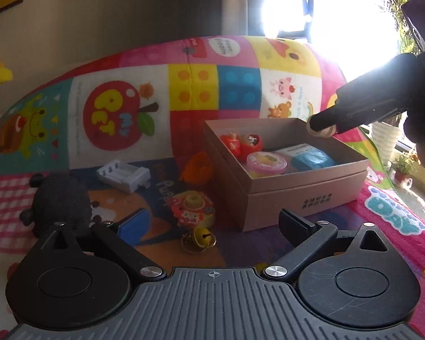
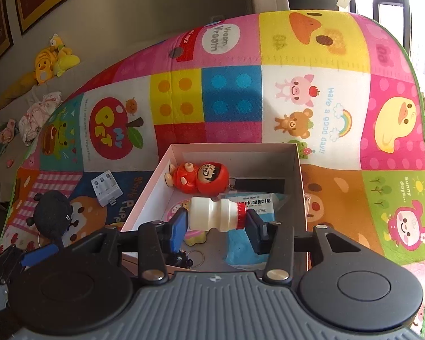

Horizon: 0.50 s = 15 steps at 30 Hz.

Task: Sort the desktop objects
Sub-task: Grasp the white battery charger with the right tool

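Desktop objects are partly sorted. Taking the cardboard box [image 2: 294, 175] as landmark, it already holds a red-hooded doll [image 2: 201, 177], a pink tub [image 1: 266, 163] and a blue wipes packet [image 2: 249, 243]. Left of the box, on the play mat [image 2: 311, 42], these are still outstanding: a black plush [image 1: 61, 201], a white battery holder [image 1: 124, 174], an orange toy [image 1: 198, 167], a toy camera [image 1: 194, 206] and a brass bell [image 1: 202, 238]. I judge the job about half done.

My left claw [image 1: 212, 226] stands wide and empty, low over the mat left of the box, the bell and camera between its fingers but untouched. My right claw [image 2: 216, 222] is over the box's interior with the small white bottle [image 2: 215, 215] lying crosswise, base and red cap against its pads.
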### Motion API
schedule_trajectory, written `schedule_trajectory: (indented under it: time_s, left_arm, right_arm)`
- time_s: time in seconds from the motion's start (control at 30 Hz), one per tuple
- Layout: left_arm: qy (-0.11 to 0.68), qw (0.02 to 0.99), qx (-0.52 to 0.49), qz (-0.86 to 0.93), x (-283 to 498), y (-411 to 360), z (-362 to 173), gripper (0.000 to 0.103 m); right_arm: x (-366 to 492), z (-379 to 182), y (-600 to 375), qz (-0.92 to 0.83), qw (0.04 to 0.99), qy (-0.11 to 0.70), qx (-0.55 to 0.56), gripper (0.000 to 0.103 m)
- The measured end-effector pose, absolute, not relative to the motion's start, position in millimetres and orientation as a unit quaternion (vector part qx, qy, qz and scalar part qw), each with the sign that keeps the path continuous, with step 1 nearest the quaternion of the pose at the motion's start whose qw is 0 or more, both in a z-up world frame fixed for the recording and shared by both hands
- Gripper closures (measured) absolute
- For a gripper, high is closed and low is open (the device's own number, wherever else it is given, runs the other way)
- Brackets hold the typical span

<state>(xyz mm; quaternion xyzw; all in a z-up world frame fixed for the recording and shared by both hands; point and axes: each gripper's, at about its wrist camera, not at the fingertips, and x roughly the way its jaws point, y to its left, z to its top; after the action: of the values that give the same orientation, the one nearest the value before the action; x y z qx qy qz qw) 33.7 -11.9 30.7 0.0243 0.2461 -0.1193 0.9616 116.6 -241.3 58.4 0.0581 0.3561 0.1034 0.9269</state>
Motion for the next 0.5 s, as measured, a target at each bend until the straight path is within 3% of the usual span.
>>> schedule_trajectory:
  time_s: [0.27,0.5]
  left_arm:
    - [0.252,0.966,-0.050,-0.003,18,49,16,0.002]
    - [0.246,0.953,-0.146,0.096,16,105,14,0.001]
  right_arm:
    - [100,64,-207,0.124,0.927,0.354,0.014,0.055]
    - [53,32,-102,0.175,0.932,0.275,-0.160,0.056]
